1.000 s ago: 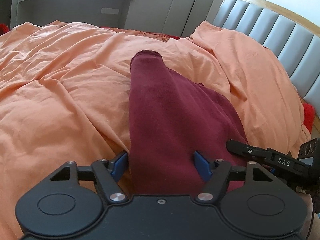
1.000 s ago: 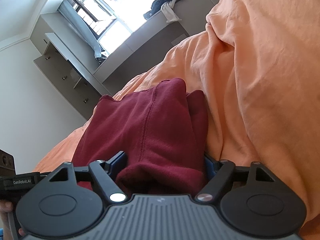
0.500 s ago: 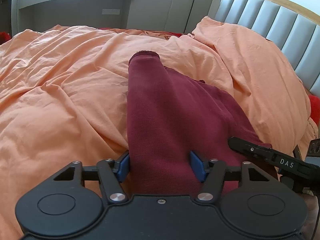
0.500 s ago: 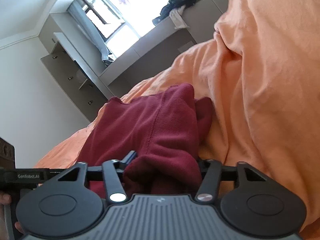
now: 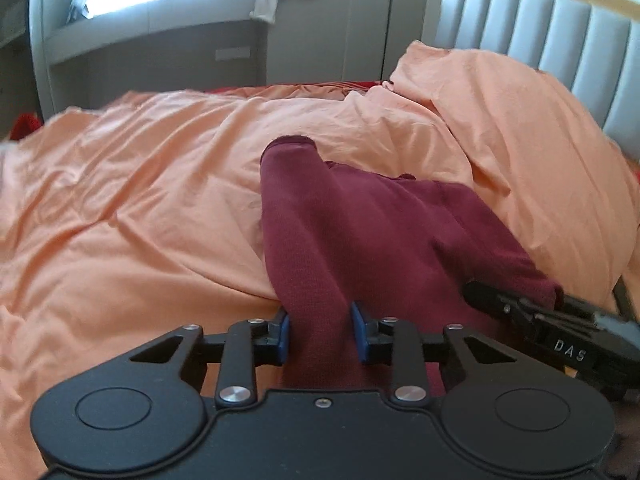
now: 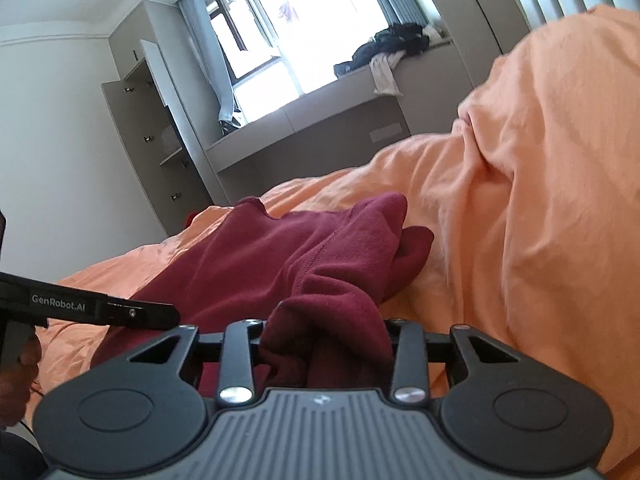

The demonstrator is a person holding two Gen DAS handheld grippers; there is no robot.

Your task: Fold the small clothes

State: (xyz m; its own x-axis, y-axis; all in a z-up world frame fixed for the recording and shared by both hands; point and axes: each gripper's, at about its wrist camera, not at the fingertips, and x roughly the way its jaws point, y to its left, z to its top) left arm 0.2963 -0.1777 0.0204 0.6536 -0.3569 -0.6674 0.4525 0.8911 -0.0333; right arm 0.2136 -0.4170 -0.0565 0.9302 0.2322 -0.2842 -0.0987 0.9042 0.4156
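Cloth like this dark red garment point(image 5: 360, 240) is soft and light, so I think it will bend and sag wherever I do not hold it. It lies on the orange bedcover point(image 5: 140, 200), next to the pillow point(image 5: 520, 168), with one sleeve stretched out flat. I think the best spots to grab are the edges and corners, with a thick bunch of cloth so it does not slip. My left gripper point(image 5: 320, 332) is squeezed narrow on the near end of the sleeve. My right gripper point(image 6: 326, 340) is pinched on a bunched fold at the other side. Compared with a second ago, both grippers have closed in tighter, and the right gripper has turned more level
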